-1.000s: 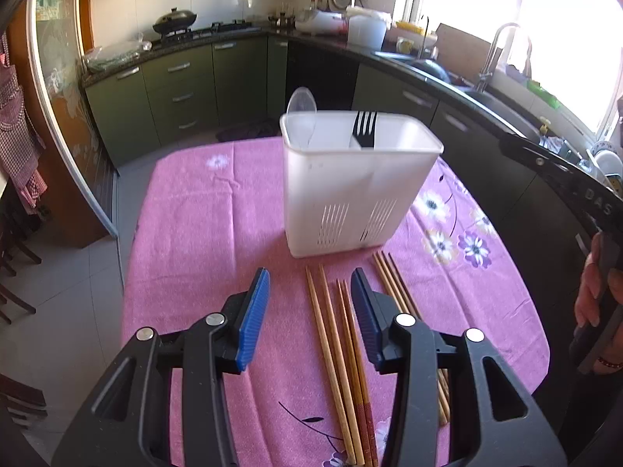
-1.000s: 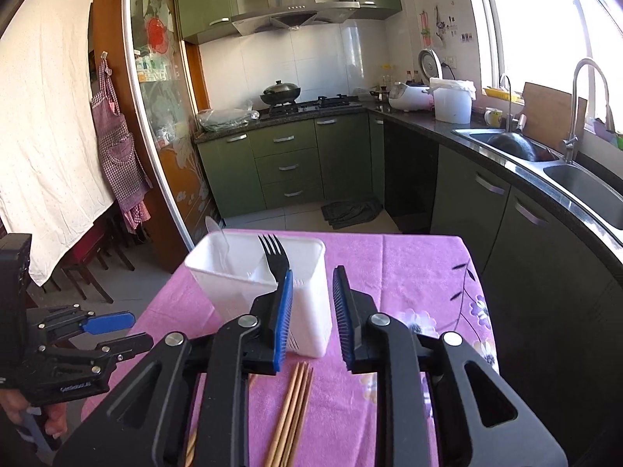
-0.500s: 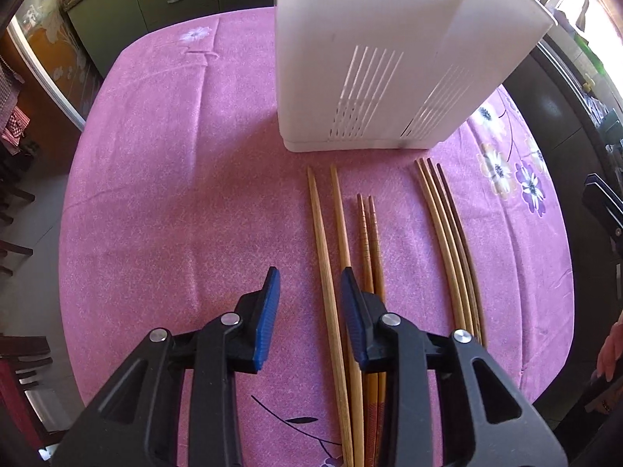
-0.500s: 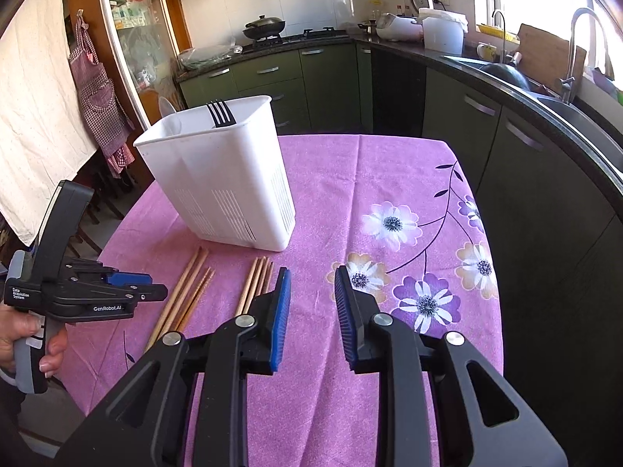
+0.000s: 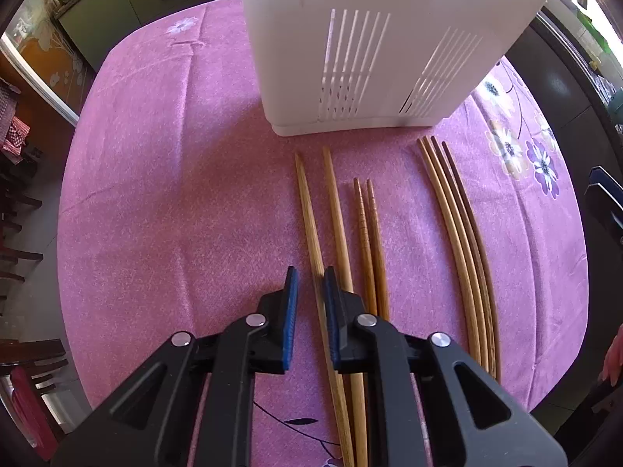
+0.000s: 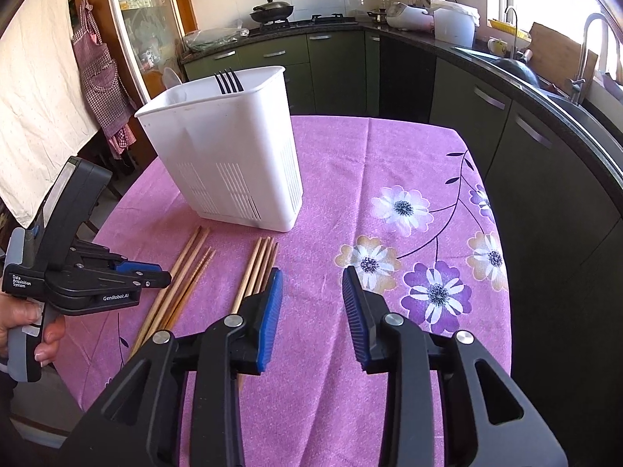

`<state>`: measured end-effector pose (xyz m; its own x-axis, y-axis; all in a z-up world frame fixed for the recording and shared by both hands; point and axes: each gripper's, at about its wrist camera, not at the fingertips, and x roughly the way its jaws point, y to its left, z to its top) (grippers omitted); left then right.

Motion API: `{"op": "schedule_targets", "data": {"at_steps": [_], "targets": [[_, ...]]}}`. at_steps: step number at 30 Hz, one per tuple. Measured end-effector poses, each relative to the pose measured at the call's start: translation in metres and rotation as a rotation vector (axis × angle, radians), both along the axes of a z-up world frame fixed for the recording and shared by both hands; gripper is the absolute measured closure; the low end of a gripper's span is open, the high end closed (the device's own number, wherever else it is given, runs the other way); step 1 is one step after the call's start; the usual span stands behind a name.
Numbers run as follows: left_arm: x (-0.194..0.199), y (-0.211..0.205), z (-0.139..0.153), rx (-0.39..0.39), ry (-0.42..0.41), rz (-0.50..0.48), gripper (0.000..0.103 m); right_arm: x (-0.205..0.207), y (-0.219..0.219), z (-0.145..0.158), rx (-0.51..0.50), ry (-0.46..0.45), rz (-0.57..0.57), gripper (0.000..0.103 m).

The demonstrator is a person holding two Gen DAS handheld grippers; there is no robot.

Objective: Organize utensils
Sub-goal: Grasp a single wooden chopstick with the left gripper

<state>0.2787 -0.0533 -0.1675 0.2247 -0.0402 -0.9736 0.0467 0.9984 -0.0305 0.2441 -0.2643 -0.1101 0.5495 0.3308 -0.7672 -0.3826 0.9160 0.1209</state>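
Observation:
Several wooden chopsticks lie side by side on the pink tablecloth [image 5: 175, 194], in front of a white utensil holder [image 5: 370, 58]. My left gripper [image 5: 310, 284] points down over the leftmost light chopstick [image 5: 307, 210]. Its jaws are closing with that stick between them, close to the right pad, and a gap still shows on the left. A short pair [image 5: 368, 233] and a darker bundle [image 5: 459, 233] lie to its right. My right gripper [image 6: 313, 284] hovers right of the bundle [image 6: 257, 268], its jaws opening with nothing between them. The holder [image 6: 229, 163] has a black fork [image 6: 229, 81] in it.
A hand holds the left gripper [image 6: 163, 272] at the table's left edge. Flower prints cover the cloth's right side [image 6: 436, 292]. Dark green kitchen cabinets [image 6: 525, 148], a counter with a sink and a stove surround the table. An apron [image 6: 101, 78] hangs at the left.
Both grippers have sunk toward the table and tilted down. The left jaws narrowed around the leftmost chopstick. The right jaws spread wider.

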Motion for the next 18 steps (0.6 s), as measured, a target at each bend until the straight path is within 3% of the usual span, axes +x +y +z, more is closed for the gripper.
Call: {"op": "schedule_targets", "data": {"at_steps": [9, 18], "targets": [[0.001, 0.003, -0.004, -0.031, 0.043, 0.007, 0.093, -0.002, 0.010, -0.004, -0.029, 0.015, 0.023, 0.068], [0.009, -0.007, -0.005, 0.014, 0.048, -0.004, 0.095, 0.000, 0.010, -0.009, -0.048, 0.029, 0.027, 0.068]]}}
